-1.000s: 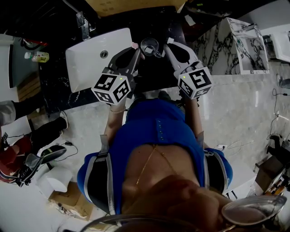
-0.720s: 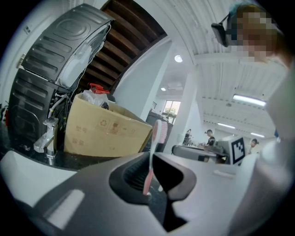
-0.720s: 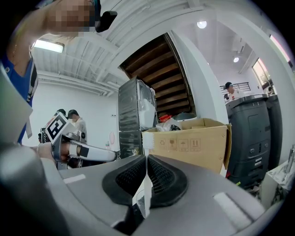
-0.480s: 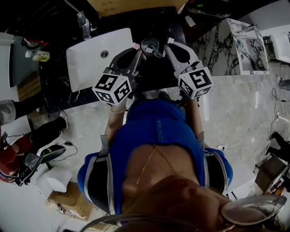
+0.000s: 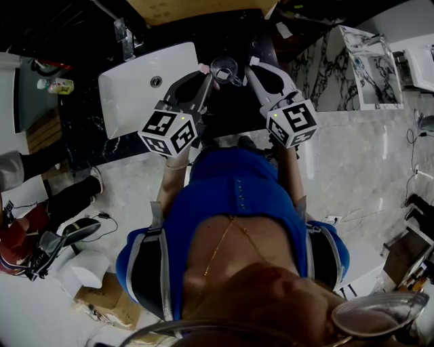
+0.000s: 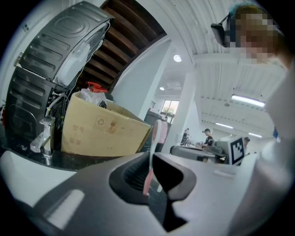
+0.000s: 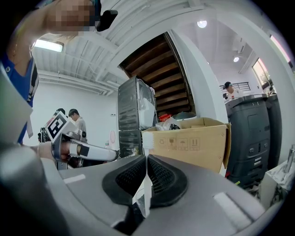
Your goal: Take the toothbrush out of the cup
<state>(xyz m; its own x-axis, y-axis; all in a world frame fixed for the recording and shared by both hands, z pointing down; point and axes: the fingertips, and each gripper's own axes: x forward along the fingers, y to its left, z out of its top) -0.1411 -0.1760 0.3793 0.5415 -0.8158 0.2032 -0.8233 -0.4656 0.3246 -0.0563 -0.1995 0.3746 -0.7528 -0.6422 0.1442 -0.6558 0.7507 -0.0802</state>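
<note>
My left gripper (image 5: 205, 72) is shut on a pink toothbrush (image 6: 153, 147), which stands upright between its jaws with the bristle head on top. In the head view the brush head (image 5: 202, 68) shows just left of the rim of a clear glass cup (image 5: 224, 68). The cup hangs over the dark counter, and my right gripper (image 5: 245, 66) is shut on its wall from the right. In the right gripper view a clear glass edge (image 7: 140, 196) sits pinched between the jaws, and the left gripper (image 7: 83, 150) reaches in from the left.
A white sink (image 5: 135, 81) with a faucet (image 5: 123, 30) lies left of the cup on the dark counter. A cardboard box (image 5: 196, 8) stands behind it, and a marble-patterned surface (image 5: 339, 64) is at the right. People stand in the background.
</note>
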